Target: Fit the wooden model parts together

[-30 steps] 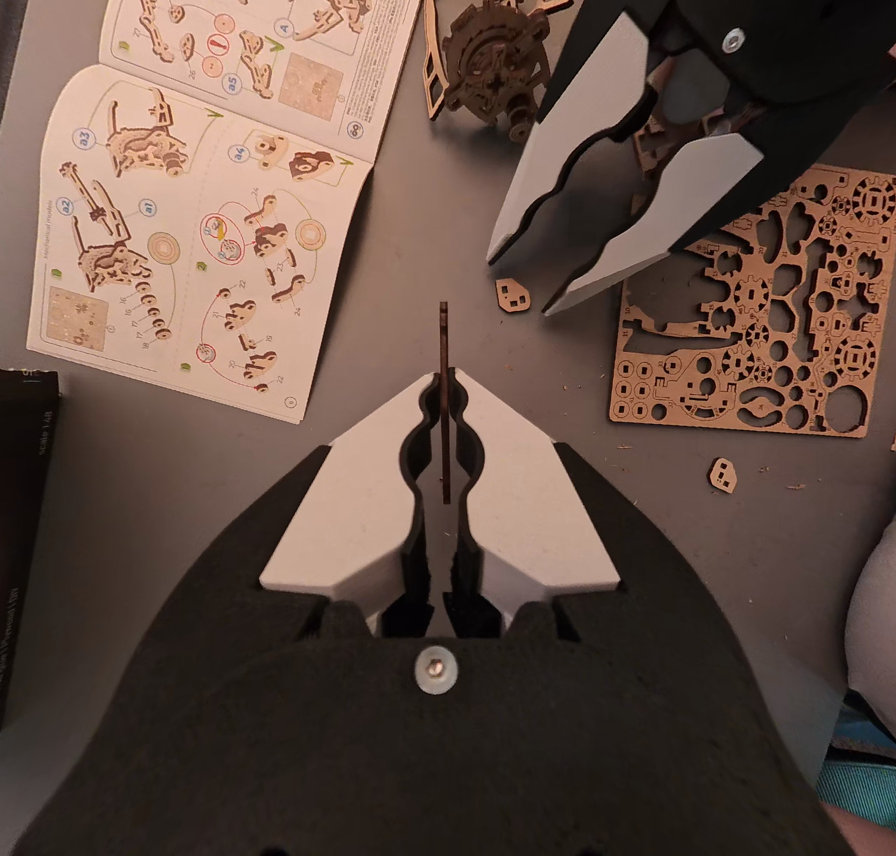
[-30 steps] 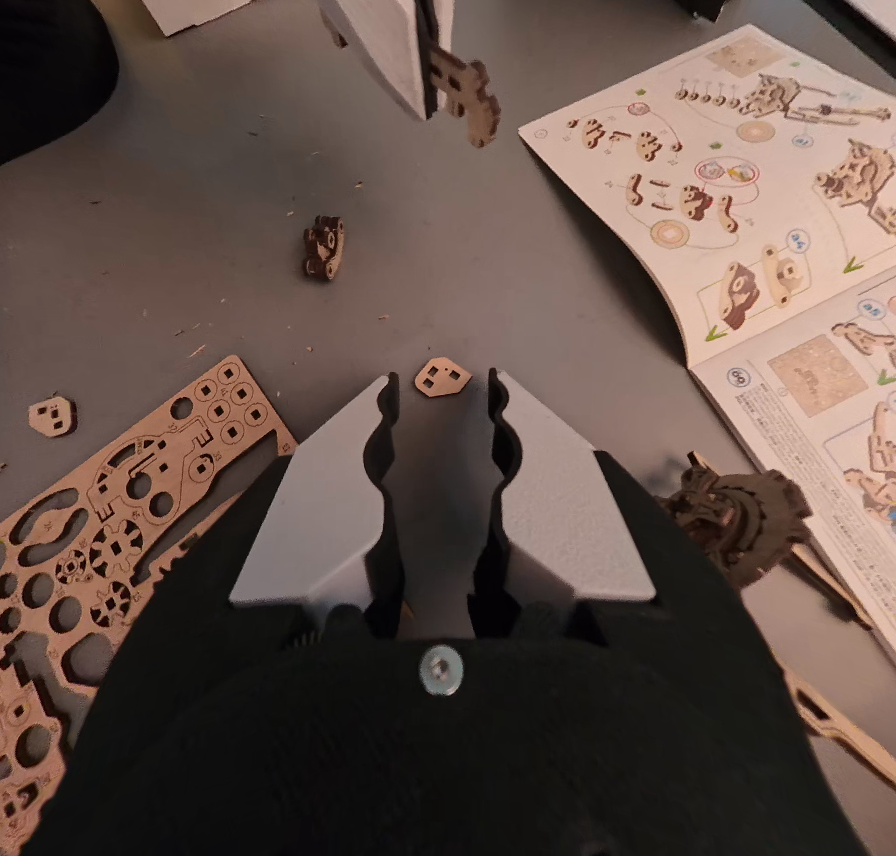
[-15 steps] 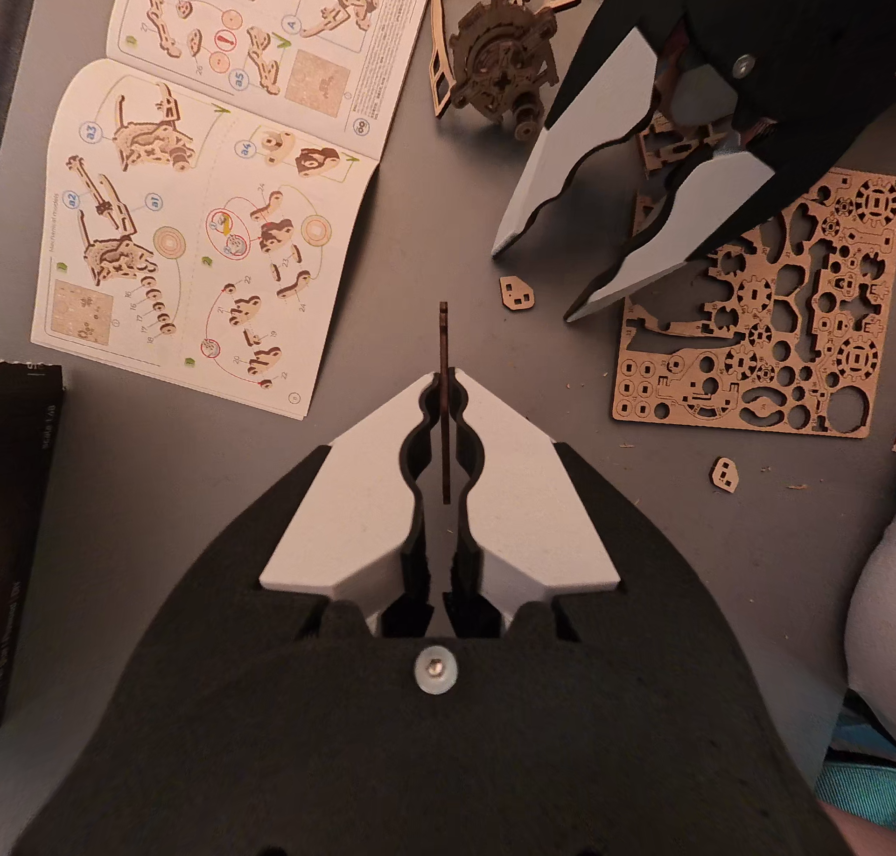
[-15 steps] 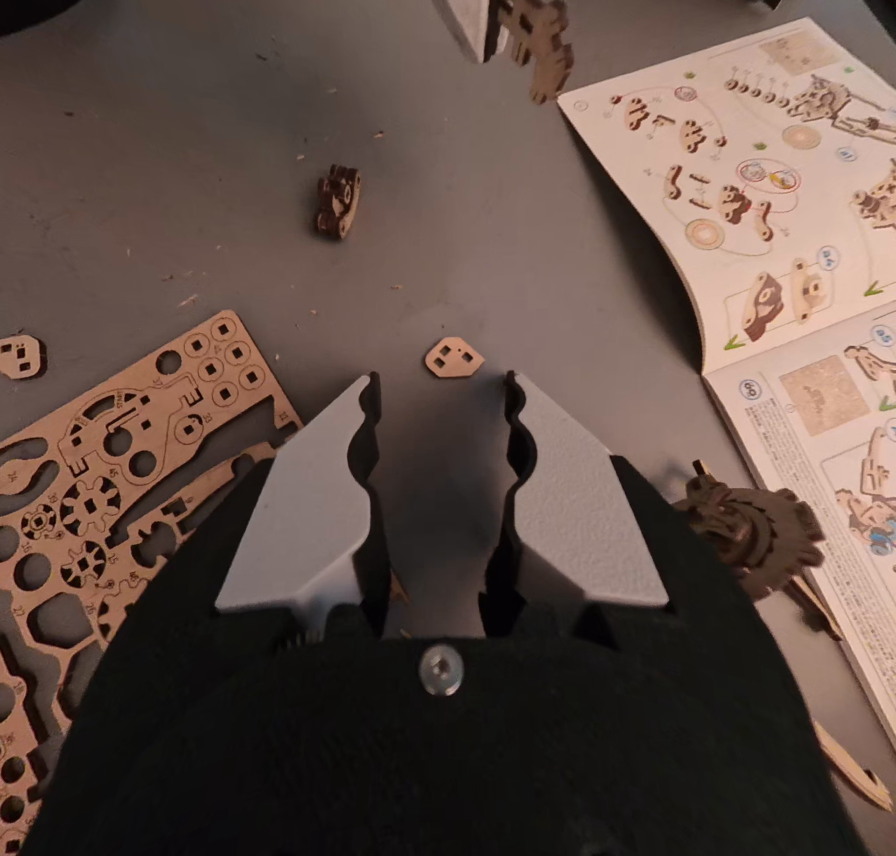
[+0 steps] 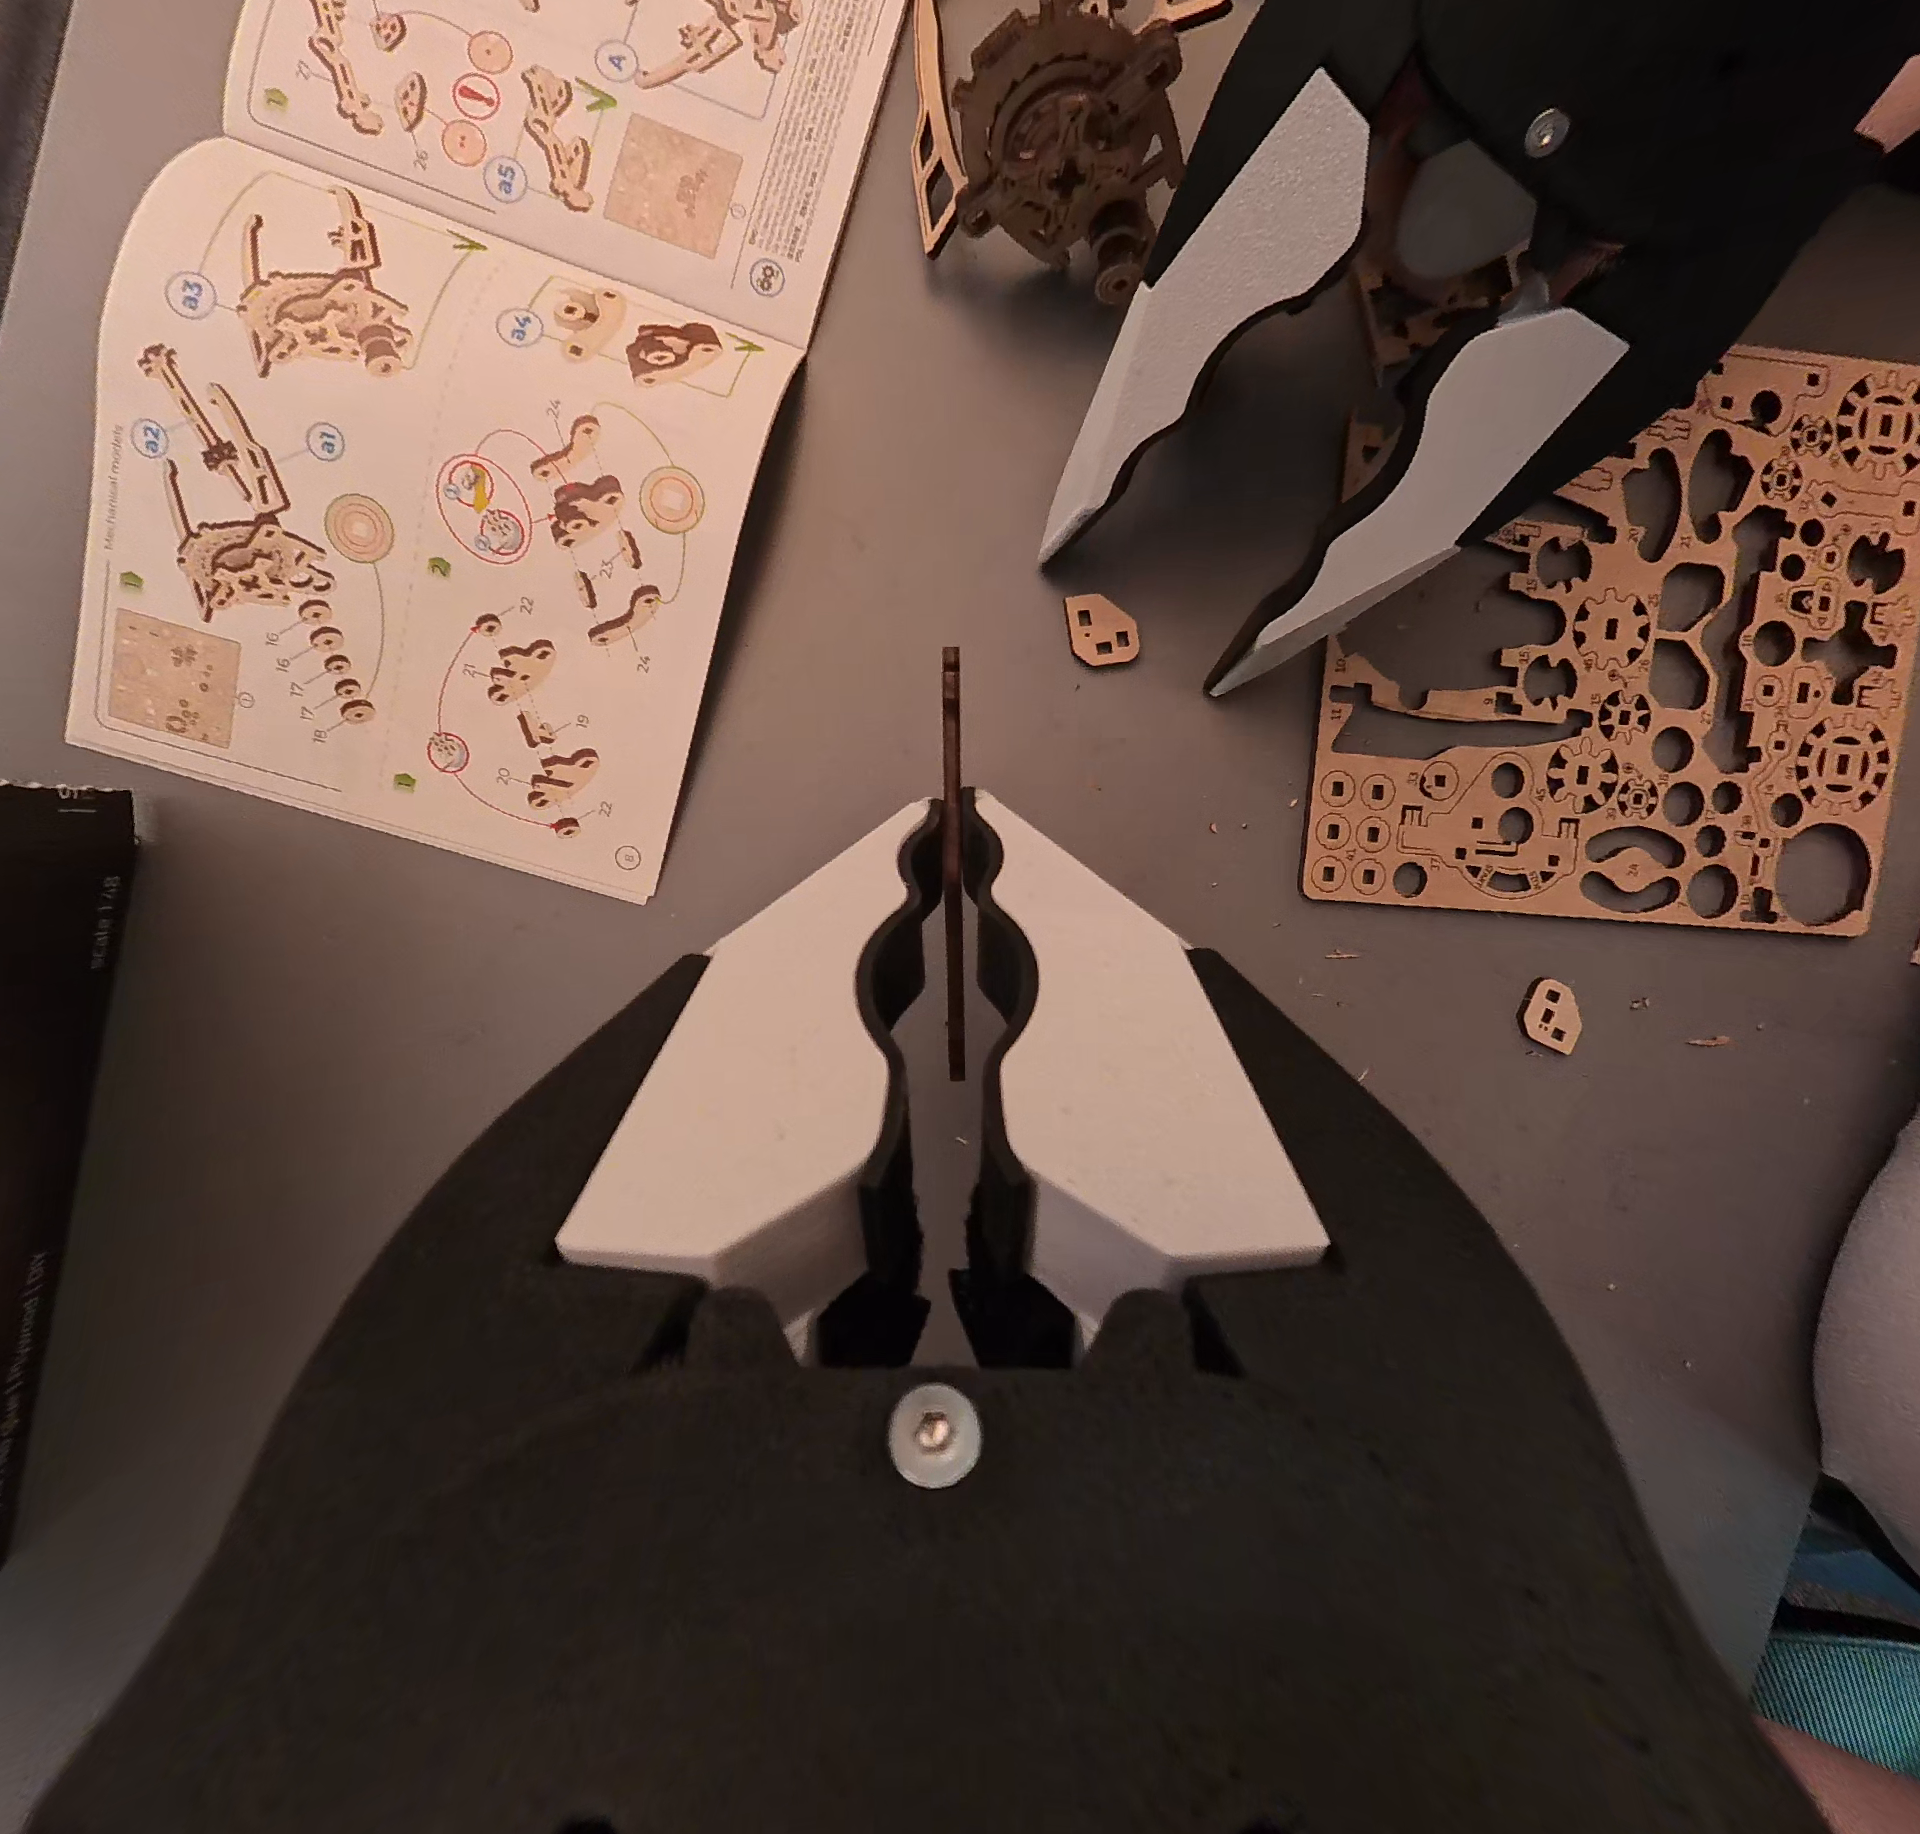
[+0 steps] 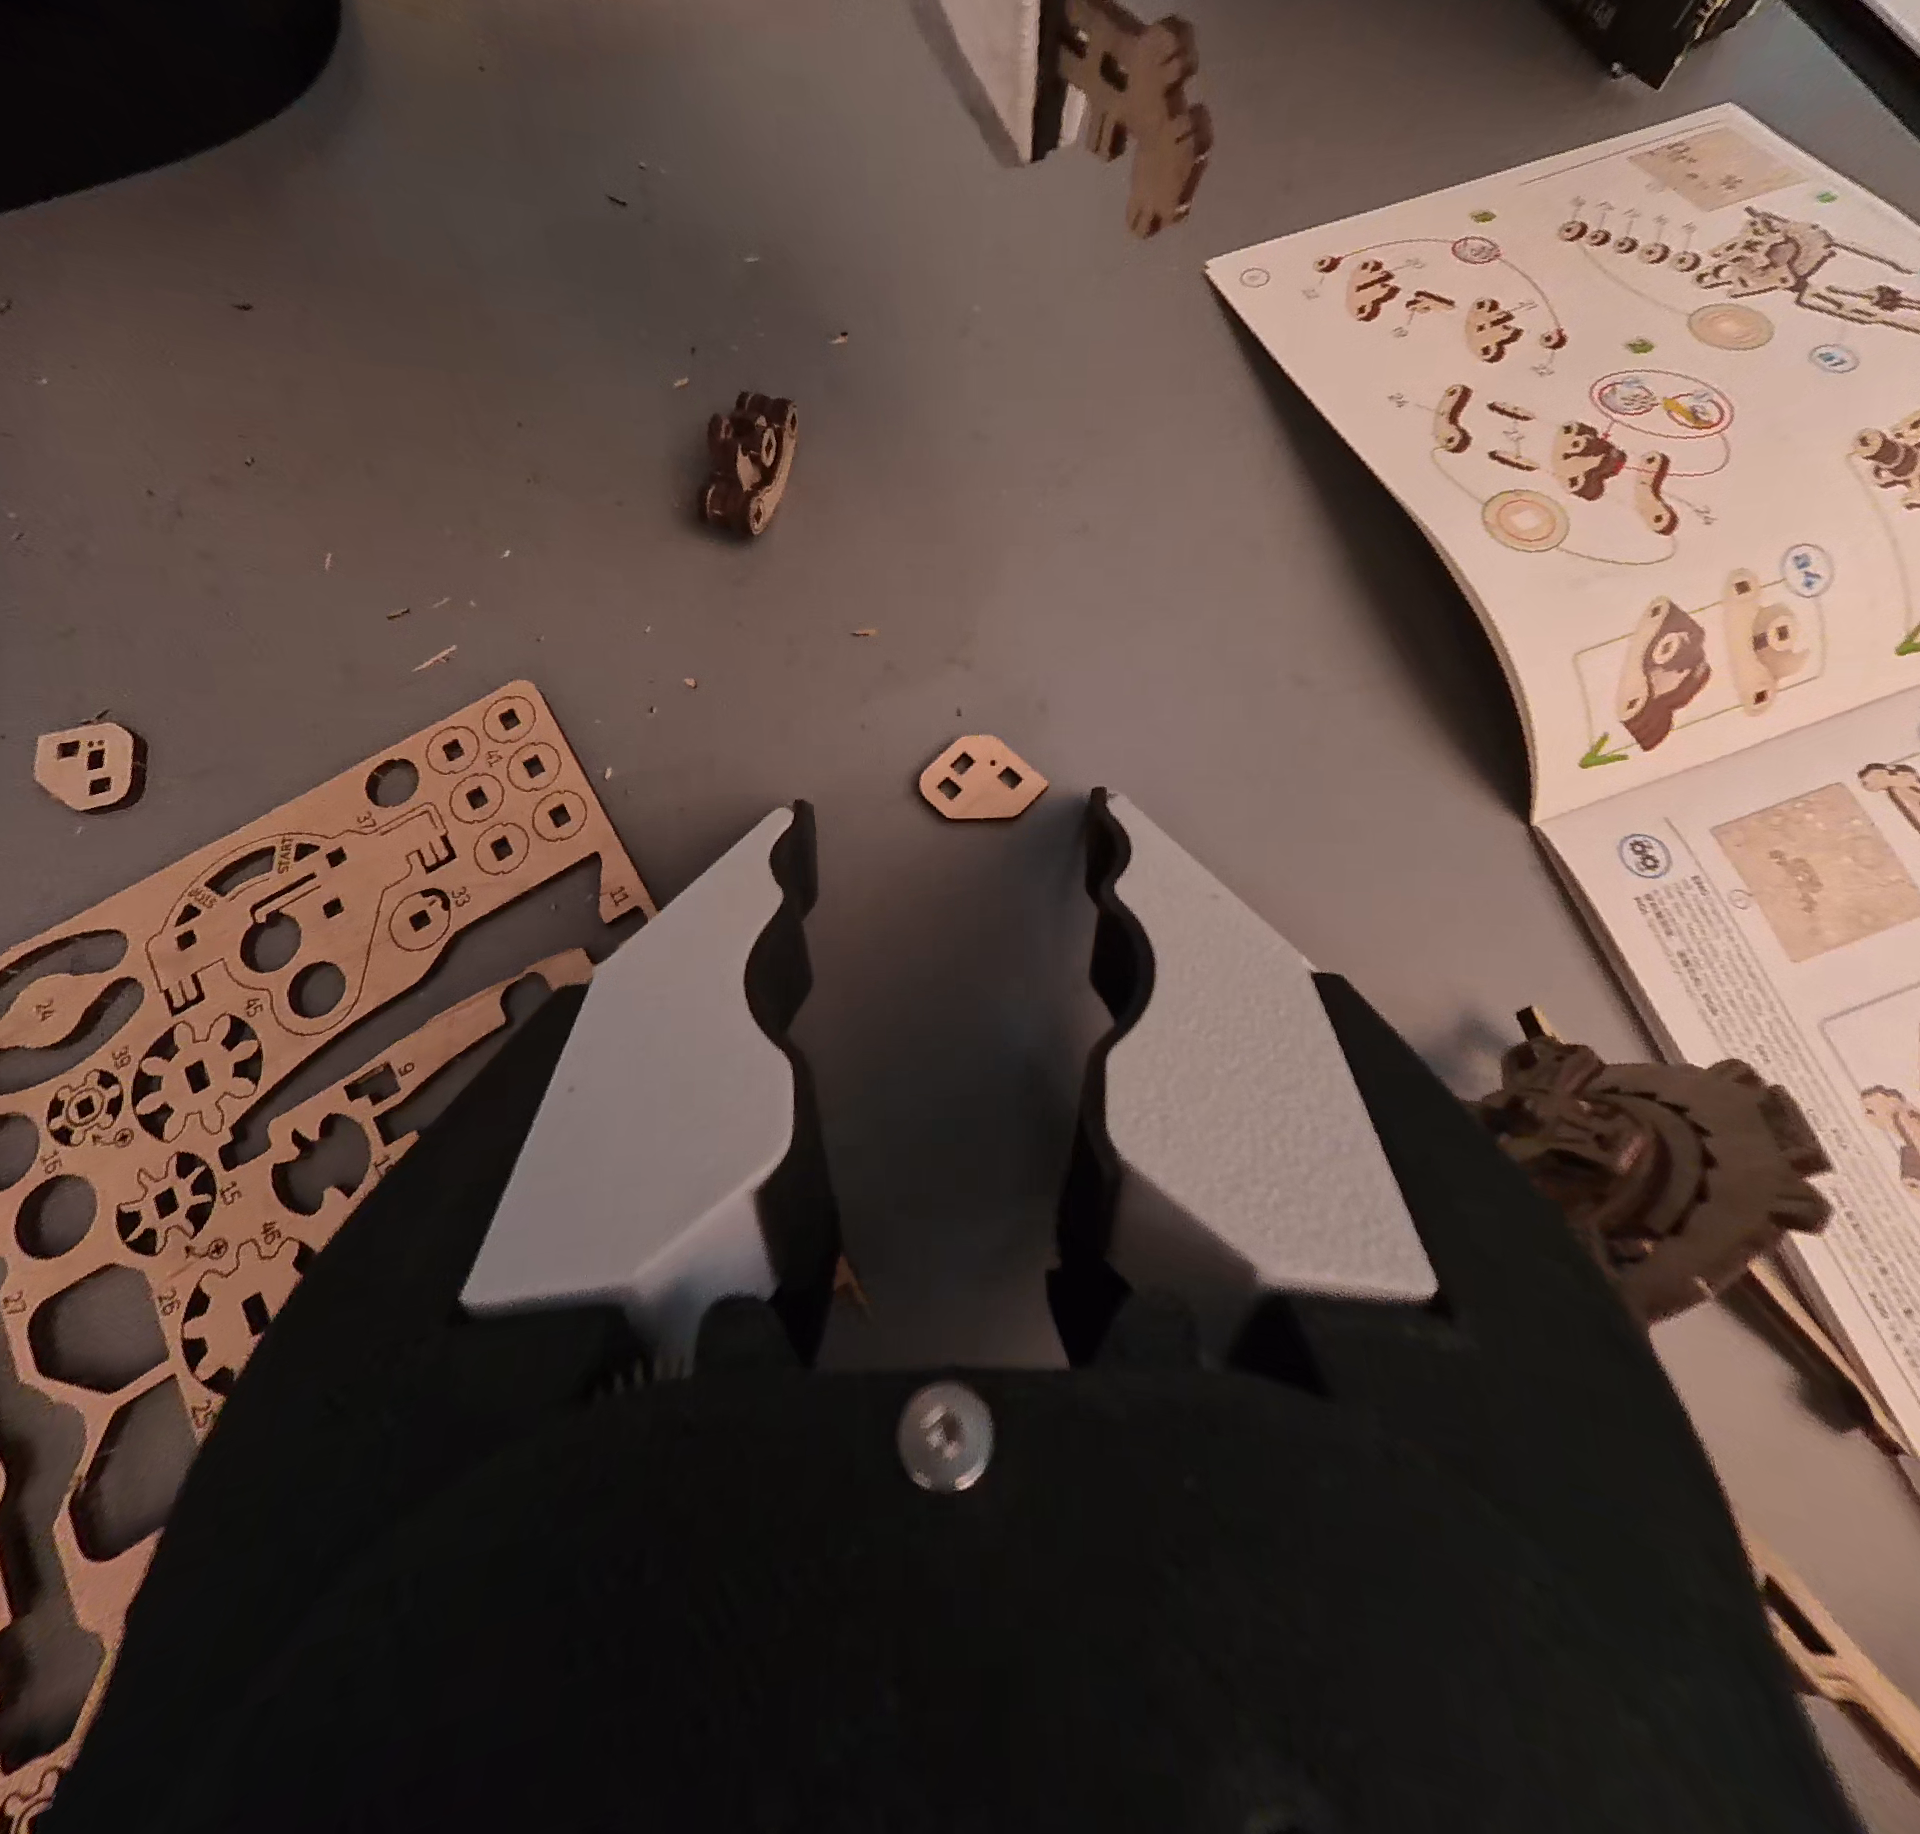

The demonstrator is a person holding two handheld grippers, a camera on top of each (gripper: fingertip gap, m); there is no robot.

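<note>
Gripping flat wooden part (image 5: 951,745) edge-on, left gripper (image 5: 951,808); right view shows its lobed profile. Right gripper (image 6: 951,828) spread, empty, above small cutout (image 6: 982,778), beside punched sheet (image 6: 312,953).

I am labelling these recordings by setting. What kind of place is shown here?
Probably a hobby or craft worktable, not a kitchen or factory line. On the grey tabletop lie an open instruction booklet, a laser-cut wooden parts sheet with pieces punched out, and a half-built gear assembly.
</note>
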